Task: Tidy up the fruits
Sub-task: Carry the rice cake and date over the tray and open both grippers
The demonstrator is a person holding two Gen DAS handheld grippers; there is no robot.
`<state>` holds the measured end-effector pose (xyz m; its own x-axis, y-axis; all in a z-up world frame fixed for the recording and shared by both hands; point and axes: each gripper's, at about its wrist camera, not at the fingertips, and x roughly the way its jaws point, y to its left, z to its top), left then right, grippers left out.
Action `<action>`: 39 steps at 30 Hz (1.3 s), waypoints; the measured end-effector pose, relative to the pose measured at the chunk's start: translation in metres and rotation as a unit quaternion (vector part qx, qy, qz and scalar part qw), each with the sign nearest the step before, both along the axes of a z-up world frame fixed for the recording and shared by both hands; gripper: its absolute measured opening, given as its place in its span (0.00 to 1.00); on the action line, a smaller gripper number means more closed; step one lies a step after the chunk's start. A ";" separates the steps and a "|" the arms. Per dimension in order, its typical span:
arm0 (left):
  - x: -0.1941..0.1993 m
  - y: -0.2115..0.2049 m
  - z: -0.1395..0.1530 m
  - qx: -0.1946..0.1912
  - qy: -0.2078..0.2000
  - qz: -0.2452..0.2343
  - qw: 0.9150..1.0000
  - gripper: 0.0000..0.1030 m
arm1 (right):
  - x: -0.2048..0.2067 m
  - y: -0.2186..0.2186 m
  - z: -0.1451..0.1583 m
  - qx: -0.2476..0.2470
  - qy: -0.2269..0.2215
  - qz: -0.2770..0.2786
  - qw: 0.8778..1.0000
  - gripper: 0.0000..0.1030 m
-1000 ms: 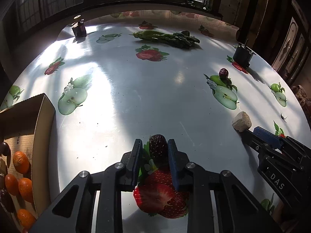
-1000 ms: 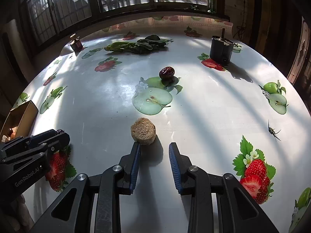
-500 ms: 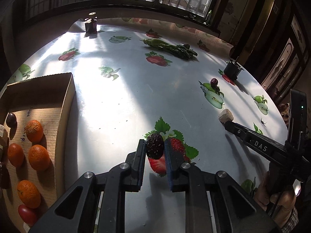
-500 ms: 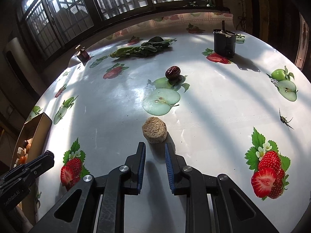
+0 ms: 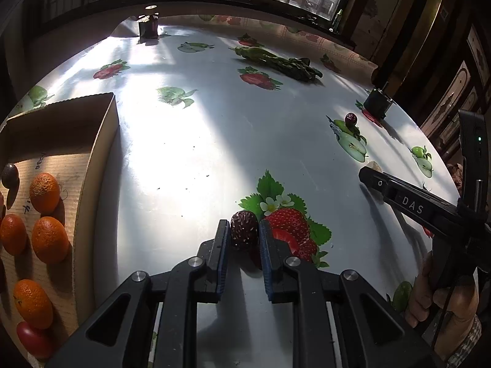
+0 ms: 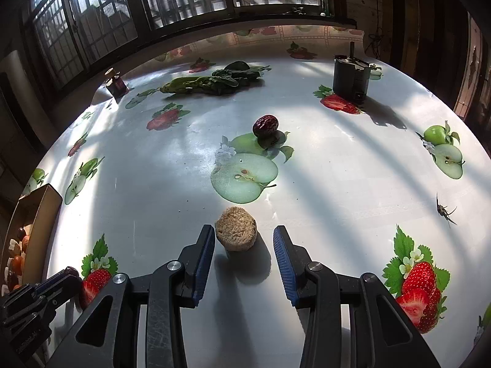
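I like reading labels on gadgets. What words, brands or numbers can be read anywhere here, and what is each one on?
"DAS": white letters on the side of the right gripper, seen from the left wrist.
Grey lettering on the left gripper, seen from the right wrist: too dark and blurred to read.
Handwritten marks on the floor of the cardboard box: too small to read.
Label on the small jar at the far edge: unreadable.
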<state>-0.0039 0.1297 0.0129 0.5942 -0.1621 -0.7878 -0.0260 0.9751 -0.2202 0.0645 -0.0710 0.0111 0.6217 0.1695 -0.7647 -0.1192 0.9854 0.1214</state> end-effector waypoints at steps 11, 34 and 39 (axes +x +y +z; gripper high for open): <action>-0.035 0.031 0.035 -0.030 -0.029 0.035 0.999 0.17 | -0.030 0.006 0.027 0.028 -0.016 0.023 0.999 0.28; -0.167 0.206 0.026 0.057 -0.004 0.210 0.976 0.18 | -0.171 0.235 0.041 0.059 0.005 0.311 0.948 0.29; -0.165 0.209 0.022 0.056 -0.008 0.214 0.975 0.18 | -0.181 0.253 0.027 0.029 0.008 0.326 0.945 0.29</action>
<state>-0.1694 0.3392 0.0345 0.6014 0.1897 -0.7761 -0.4324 0.8941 -0.1165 -0.1163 0.1822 0.0377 0.3593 0.5540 -0.7510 -0.6966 0.6947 0.1792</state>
